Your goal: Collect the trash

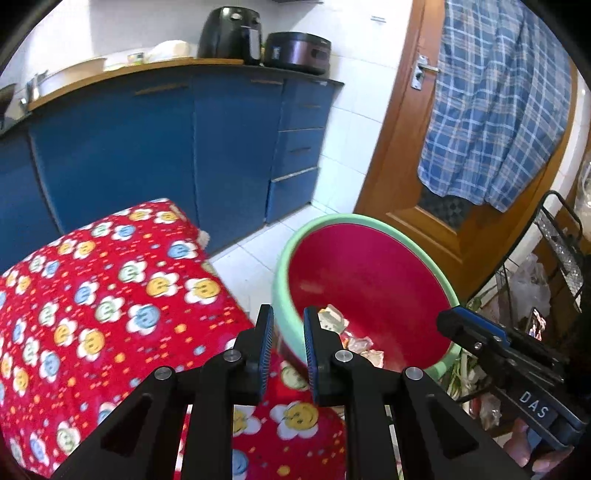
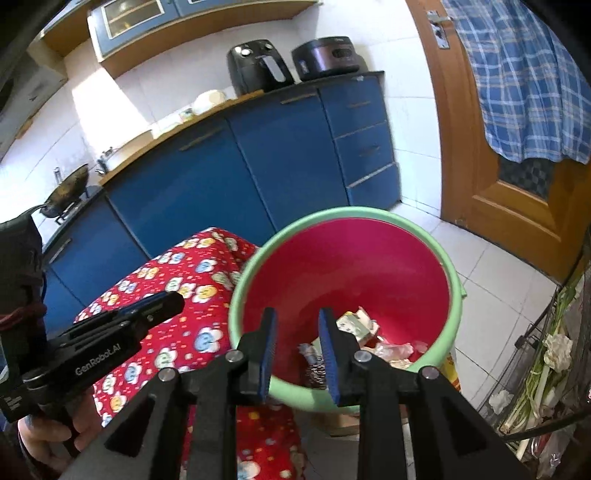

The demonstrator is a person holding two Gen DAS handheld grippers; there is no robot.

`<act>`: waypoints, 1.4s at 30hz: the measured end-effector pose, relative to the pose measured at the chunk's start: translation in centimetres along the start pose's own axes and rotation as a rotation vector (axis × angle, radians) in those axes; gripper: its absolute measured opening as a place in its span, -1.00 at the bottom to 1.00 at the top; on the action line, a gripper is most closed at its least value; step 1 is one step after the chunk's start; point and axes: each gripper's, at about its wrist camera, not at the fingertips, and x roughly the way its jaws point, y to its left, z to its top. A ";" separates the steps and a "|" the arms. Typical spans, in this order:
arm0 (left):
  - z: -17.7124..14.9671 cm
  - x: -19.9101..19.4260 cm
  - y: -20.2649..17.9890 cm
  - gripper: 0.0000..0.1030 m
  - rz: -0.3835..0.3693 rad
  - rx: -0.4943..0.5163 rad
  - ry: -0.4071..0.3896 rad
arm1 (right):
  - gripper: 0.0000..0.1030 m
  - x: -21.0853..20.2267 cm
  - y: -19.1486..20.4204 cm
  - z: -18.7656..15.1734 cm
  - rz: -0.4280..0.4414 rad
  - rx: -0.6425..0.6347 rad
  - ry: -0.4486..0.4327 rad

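Observation:
A red bucket with a green rim [image 1: 284,258] [image 2: 456,291] stands on the floor beside a table with a red flower-print cloth [image 1: 92,306] [image 2: 177,295]. Crumpled wrappers and paper trash [image 1: 334,321] [image 2: 360,325] lie in its bottom. My left gripper [image 1: 289,321] is open and empty, over the bucket's near rim at the cloth's edge. My right gripper [image 2: 297,325] is open and empty, held above the bucket's near rim. Each gripper also shows in the other's view, the right [image 1: 448,319] and the left [image 2: 173,301].
Blue kitchen cabinets [image 1: 166,147] run behind, with an air fryer [image 1: 232,33] and a cooker [image 1: 299,51] on the counter. A wooden door [image 1: 406,147] with a hung plaid cloth [image 1: 495,103] is on the right. A black wire rack [image 1: 554,251] [image 2: 535,350] holding vegetables and bags stands right of the bucket.

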 end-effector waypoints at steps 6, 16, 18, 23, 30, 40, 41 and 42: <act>-1.0 -3.1 1.7 -0.67 0.048 -0.025 -0.022 | -0.50 -1.6 2.8 -0.5 0.046 -0.050 -0.018; -4.0 -9.2 4.7 -0.67 0.133 -0.092 -0.070 | -0.50 -4.7 7.0 -2.6 0.115 -0.124 -0.042; -4.9 -10.4 5.0 -0.67 0.151 -0.104 -0.082 | -0.50 -5.3 7.8 -3.1 0.127 -0.137 -0.044; -6.9 -13.0 5.6 -0.67 0.172 -0.131 -0.099 | -0.50 -6.6 9.6 -4.6 0.151 -0.172 -0.044; -9.5 -15.9 6.3 -0.66 0.206 -0.174 -0.122 | -0.40 -8.2 11.5 -6.4 0.168 -0.209 -0.051; -11.4 -18.0 7.6 0.28 0.279 -0.218 -0.156 | 0.29 -8.7 12.7 -7.8 0.157 -0.234 -0.057; -11.4 -18.0 7.8 0.30 0.286 -0.224 -0.157 | 0.37 -8.6 12.6 -7.9 0.152 -0.232 -0.054; -11.4 -18.1 7.8 0.31 0.291 -0.226 -0.158 | 0.40 -8.5 12.5 -7.9 0.146 -0.228 -0.051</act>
